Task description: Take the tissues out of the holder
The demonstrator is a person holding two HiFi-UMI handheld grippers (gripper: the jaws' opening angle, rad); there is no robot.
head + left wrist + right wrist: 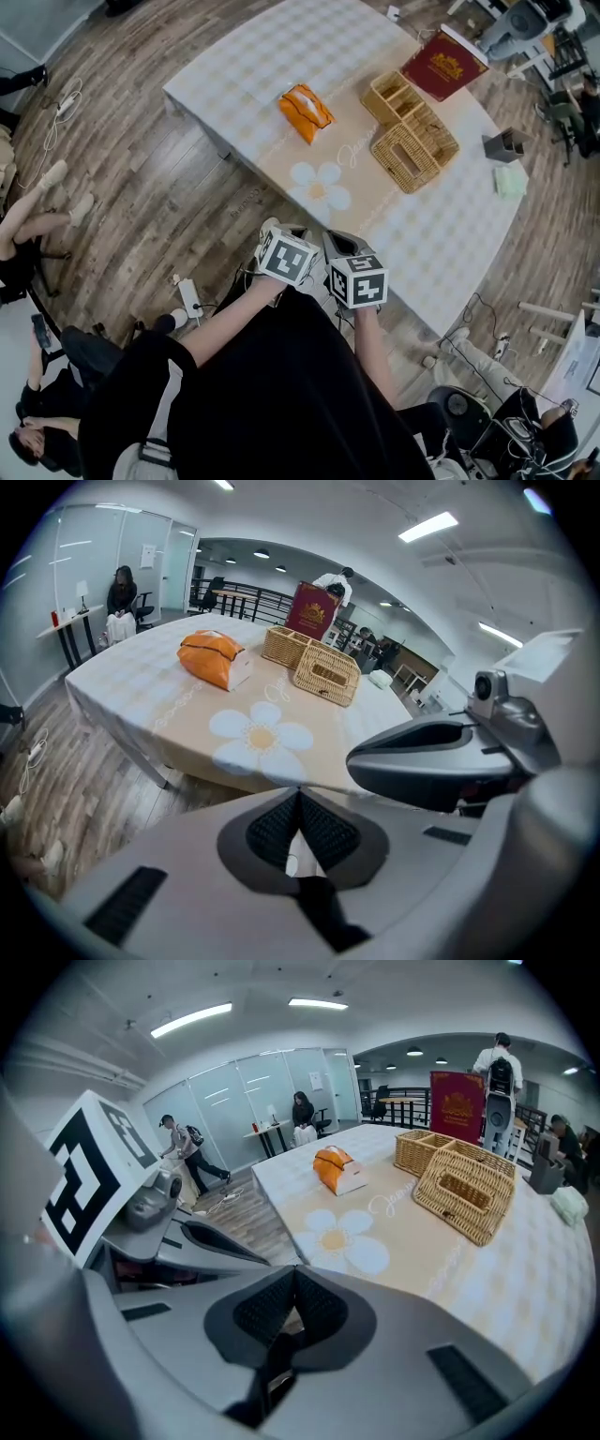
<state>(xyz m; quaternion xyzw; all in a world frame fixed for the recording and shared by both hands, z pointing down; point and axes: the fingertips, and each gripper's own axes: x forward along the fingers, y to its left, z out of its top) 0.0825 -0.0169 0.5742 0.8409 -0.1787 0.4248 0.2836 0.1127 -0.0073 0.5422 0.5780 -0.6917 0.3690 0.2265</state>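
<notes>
claws both closed tight and empty, left claw (300, 791) and right claw (294, 1271), well apart from wicker holder (413, 150) on desk (234, 66)

No word can be read with certainty. A cursive word (405, 1206) is printed on the tablecloth (525, 1279) just beside the daisy print (345, 1239), at the middle right of the right gripper view; its first letter looks like a J, and the rest cannot be made out. The red book (443, 63) at the upper right of the head view carries a gold emblem with lettering too small to read. The marker cubes (287, 257) at lower centre bear black-and-white square codes, with no letters. A sheet (147, 555) on the glass wall is illegible.
</notes>
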